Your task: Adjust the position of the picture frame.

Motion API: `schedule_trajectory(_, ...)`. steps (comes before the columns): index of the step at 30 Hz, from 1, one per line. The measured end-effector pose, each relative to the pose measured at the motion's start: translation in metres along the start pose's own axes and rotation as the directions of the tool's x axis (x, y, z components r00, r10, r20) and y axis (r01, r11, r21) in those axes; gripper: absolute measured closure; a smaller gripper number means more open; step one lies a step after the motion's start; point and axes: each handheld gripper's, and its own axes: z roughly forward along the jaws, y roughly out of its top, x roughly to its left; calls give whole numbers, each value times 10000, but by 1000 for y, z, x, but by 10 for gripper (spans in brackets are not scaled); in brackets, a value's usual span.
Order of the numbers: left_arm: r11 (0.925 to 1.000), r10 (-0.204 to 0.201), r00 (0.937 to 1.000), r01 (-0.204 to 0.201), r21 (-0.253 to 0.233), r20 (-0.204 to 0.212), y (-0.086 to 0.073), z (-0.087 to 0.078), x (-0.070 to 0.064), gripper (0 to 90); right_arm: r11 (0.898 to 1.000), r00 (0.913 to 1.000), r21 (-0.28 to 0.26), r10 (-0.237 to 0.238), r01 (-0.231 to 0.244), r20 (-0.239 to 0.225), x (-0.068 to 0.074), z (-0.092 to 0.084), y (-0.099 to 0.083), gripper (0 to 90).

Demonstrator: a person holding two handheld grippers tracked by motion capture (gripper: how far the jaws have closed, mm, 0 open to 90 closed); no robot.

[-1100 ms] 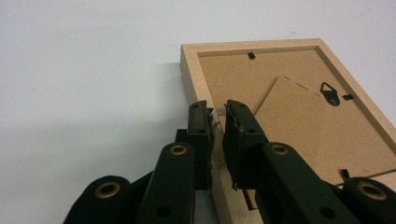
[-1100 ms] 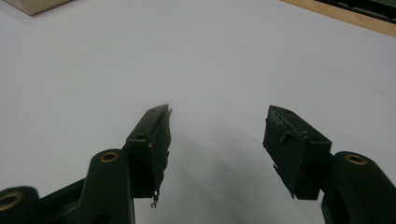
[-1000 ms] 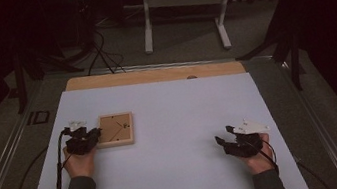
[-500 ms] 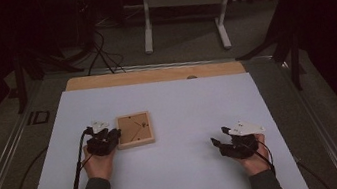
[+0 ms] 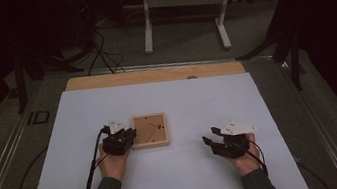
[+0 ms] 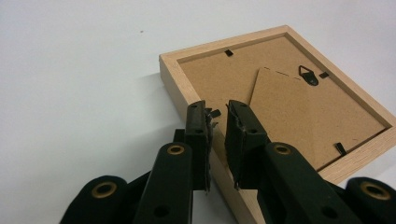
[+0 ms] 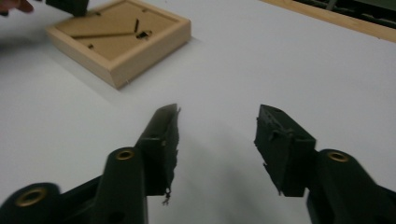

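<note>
- Black jaws of the left gripper (image 6: 215, 122) are seen closed down on the near-left rail of the picture frame (image 6: 275, 102), one jaw outside the rail and one inside over the backing board; the rail is gripped.
- Right gripper (image 7: 215, 135) is held apart at the right, its jaws part open and just been closing, with nothing between them.
- Picture frame (image 5: 150, 130) lies face down on the white sheet (image 5: 207, 94), left of centre, just right of the left hand (image 5: 112, 164).
- Pale wood rails are judged stiff and light; the rail is the sound place for a hold.
- Backing board (image 6: 243, 74) is judged thin fibreboard, held by small black tabs (image 6: 228, 52); pressure there is to be avoided.
- Glass may be present underneath; it cannot be told, so handling as fragile is advised.
- Sliding on the smooth sheet is judged likely under a side push.
</note>
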Motion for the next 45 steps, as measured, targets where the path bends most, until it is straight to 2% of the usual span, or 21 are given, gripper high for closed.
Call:
schedule_trajectory(3,9999,114,9999,-114,2,86,1,1,-4,792,10000,9999,-11,28,-28,-101,5,5,3,600)
schedule_trajectory(8,9998,199,9997,-198,-26,162,1,4,-12,793,10000,9999,73,-49,49,-96,13,16,7,797)
schedule_trajectory(12,9997,220,9995,-219,-74,232,1,6,-18,792,9999,9998,115,-19,21,-191,21,25,8,894)
schedule_trajectory(17,9997,234,9991,-230,-107,355,0,6,-23,786,9990,9978,407,-172,199,-648,34,41,8,897)
schedule_trajectory(23,9995,262,9986,-255,-170,456,-1,6,-26,784,9946,9941,844,-529,610,-946,45,54,6,897)
schedule_trajectory(27,9992,351,9981,-340,-223,499,-2,7,-29,783,9939,9926,882,-564,661,-1077,45,54,6,897)
schedule_trajectory(36,9981,562,9963,-544,-295,652,-1,10,-37,783,9922,9923,970,-685,786,-1035,44,52,4,895)
schedule_trajectory(39,9969,746,9954,-729,-288,604,-1,10,-40,784,9919,9926,985,-710,807,-981,43,52,4,895)
schedule_trajectory(45,9967,773,9949,-755,-292,653,0,12,-44,784,9925,9932,981,-632,729,-981,40,49,3,895)
